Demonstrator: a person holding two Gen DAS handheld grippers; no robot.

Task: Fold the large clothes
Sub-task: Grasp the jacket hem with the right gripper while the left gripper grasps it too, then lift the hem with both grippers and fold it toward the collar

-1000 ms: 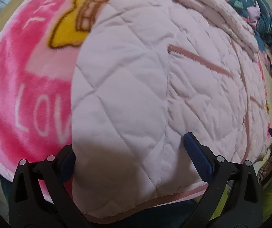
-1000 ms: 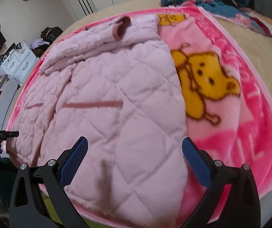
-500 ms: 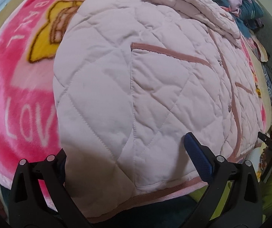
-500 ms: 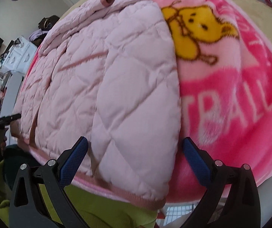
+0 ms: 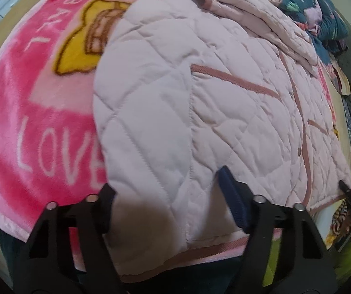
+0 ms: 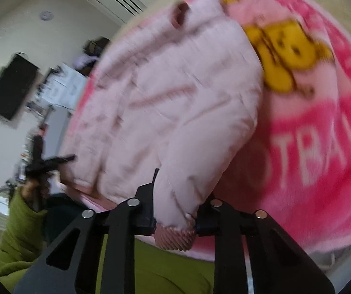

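Observation:
A pale pink quilted jacket (image 5: 199, 98) lies spread on a bright pink blanket (image 5: 28, 98) with a yellow bear print. My left gripper (image 5: 165, 186) points down at the jacket's near left hem corner. Its jaws are closing, and the padded fabric bulges between them without being clearly pinched. In the right wrist view the jacket (image 6: 175, 85) is blurred by motion. My right gripper (image 6: 175, 210) is closing tight on the other hem corner, with the ribbed pink hem (image 6: 174, 238) squeezed between its fingers. The blanket (image 6: 322, 147) shows to its right.
A heap of dark floral clothes (image 5: 322, 12) lies at the far end of the bed. A green sleeve (image 6: 16, 220) holds the other gripper (image 6: 40, 161) at the left. A black screen (image 6: 11, 88) and white drawers (image 6: 62, 83) stand by the wall.
The right jaws went from wide to pinching the jacket's hem corner, and that view swung and blurred. The left jaws narrowed around the other corner.

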